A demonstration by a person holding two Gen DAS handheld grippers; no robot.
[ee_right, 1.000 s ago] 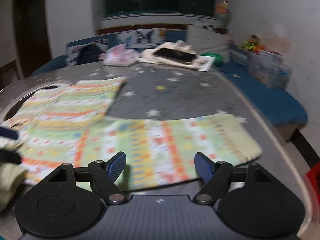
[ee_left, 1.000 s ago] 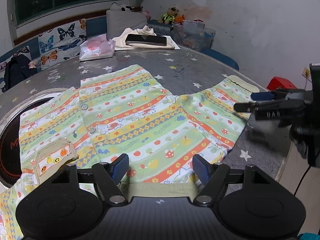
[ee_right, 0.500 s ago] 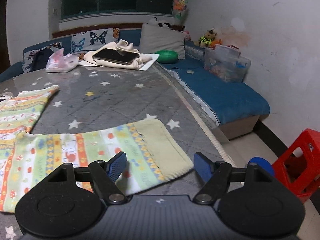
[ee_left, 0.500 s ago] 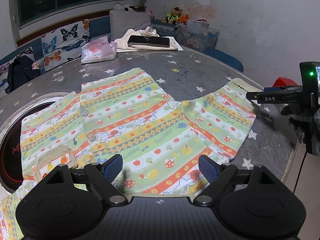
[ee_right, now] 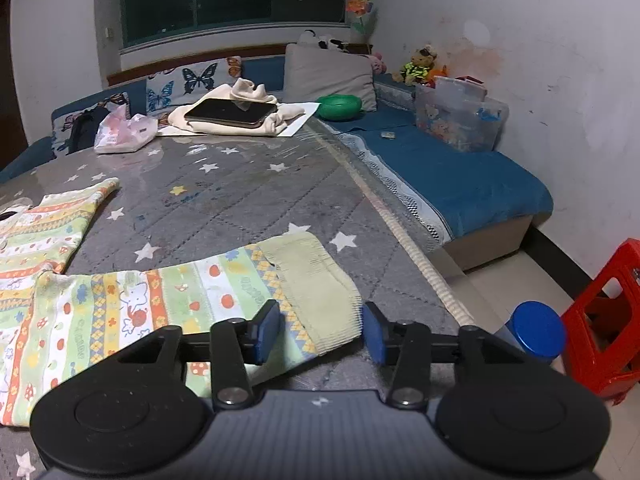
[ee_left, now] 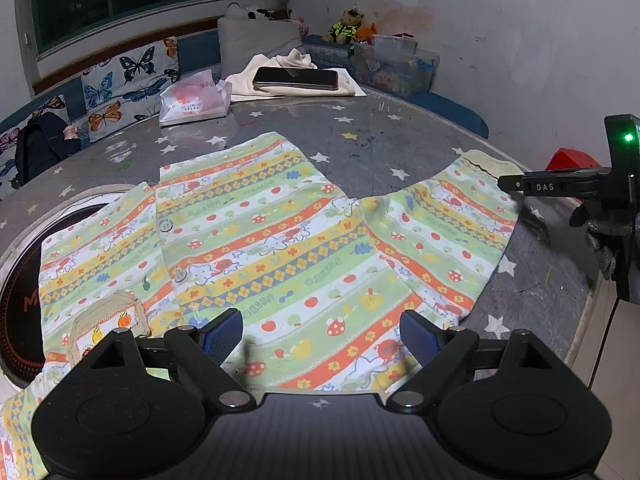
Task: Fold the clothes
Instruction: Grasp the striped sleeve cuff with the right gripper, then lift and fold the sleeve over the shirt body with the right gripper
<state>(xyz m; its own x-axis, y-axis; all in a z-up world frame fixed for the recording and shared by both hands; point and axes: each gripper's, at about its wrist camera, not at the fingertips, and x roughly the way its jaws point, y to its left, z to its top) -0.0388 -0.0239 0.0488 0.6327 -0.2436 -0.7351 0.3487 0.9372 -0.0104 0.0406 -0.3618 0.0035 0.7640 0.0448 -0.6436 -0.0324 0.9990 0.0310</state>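
A striped child's shirt (ee_left: pixel 256 240) with buttons lies flat on the grey star-print table (ee_left: pixel 360 140). Its sleeve (ee_left: pixel 452 232) stretches right to a pale green cuff (ee_right: pixel 316 284). My left gripper (ee_left: pixel 322 332) is open, low over the shirt's near hem. My right gripper (ee_right: pixel 322 330) is open, its jaws on either side of the cuff's near corner, just above it. The right gripper also shows from the side in the left wrist view (ee_left: pixel 516 184), at the cuff.
A phone on a cream cloth (ee_left: pixel 296 78) and a pink tissue pack (ee_left: pixel 194 98) lie at the table's far side. A round black inset (ee_left: pixel 16 280) is under the shirt at left. A red stool (ee_right: pixel 604 320), blue-lidded container (ee_right: pixel 534 330) and blue sofa (ee_right: pixel 452 176) stand right of the table edge.
My right gripper has swung right along the sleeve to the cuff and its jaws have narrowed. My left gripper has opened wider and stayed over the hem.
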